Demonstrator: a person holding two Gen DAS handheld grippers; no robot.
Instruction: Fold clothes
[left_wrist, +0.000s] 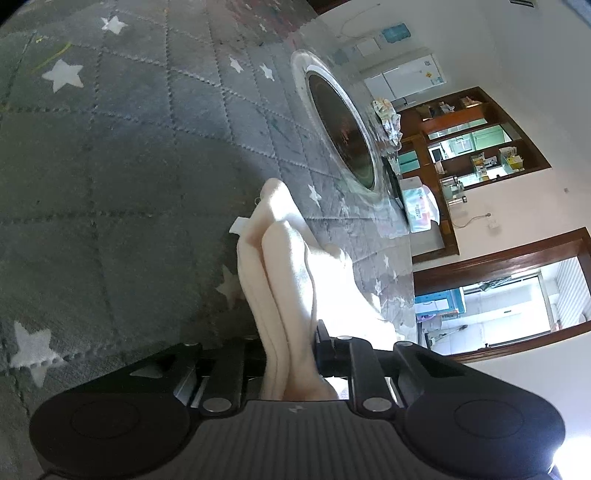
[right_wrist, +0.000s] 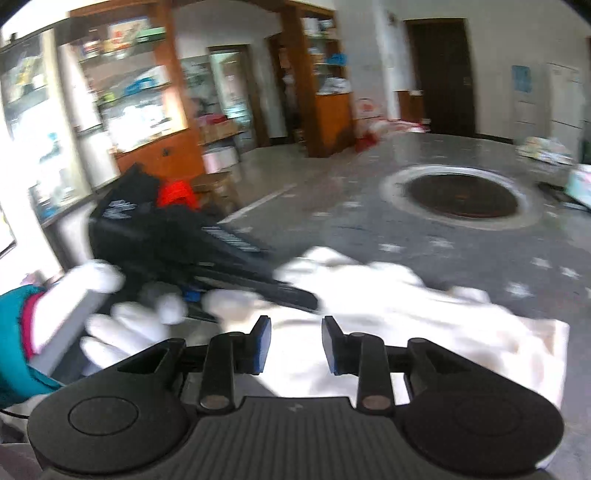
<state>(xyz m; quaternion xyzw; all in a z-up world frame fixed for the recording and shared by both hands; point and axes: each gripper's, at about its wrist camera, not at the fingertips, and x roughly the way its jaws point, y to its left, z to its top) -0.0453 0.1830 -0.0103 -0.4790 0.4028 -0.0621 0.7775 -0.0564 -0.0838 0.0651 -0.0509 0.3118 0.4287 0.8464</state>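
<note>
- Clamped between the black fingers of our left gripper (left_wrist: 290, 350) we are holding a bunched fold of the soft cream-white cotton garment (left_wrist: 291, 266); the cloth is running up from the jaws in several thick layers.
- We are resting the rest of that garment on the grey quilted, star-printed cloth covering the desk (left_wrist: 110, 166), near the round dark glass inset with a silvery rim (left_wrist: 341, 125).
- Our right gripper (right_wrist: 295, 345) is hovering just above the spread part of the garment (right_wrist: 406, 314) with its blue-padded fingers (right_wrist: 262, 345) standing apart and nothing between them.
- From the right wrist view we are seeing the left gripper (right_wrist: 295, 295) biting into the cloth's near-left part, held by a white-gloved hand (right_wrist: 122, 317) with a teal sleeve (right_wrist: 14, 332).
- We are judging the garment to be light, limp and easy to wrinkle: it is sagging wherever it is not supported, so it will not keep a shape by itself.
- We are judging the quilted cover to be grippy enough for the cloth to drag rather than slide.
- We are favouring a hold on a hem or corner, pinching all layers together; the flat corner at the right (right_wrist: 554, 332) is looking like the cleanest place for the open gripper.
</note>
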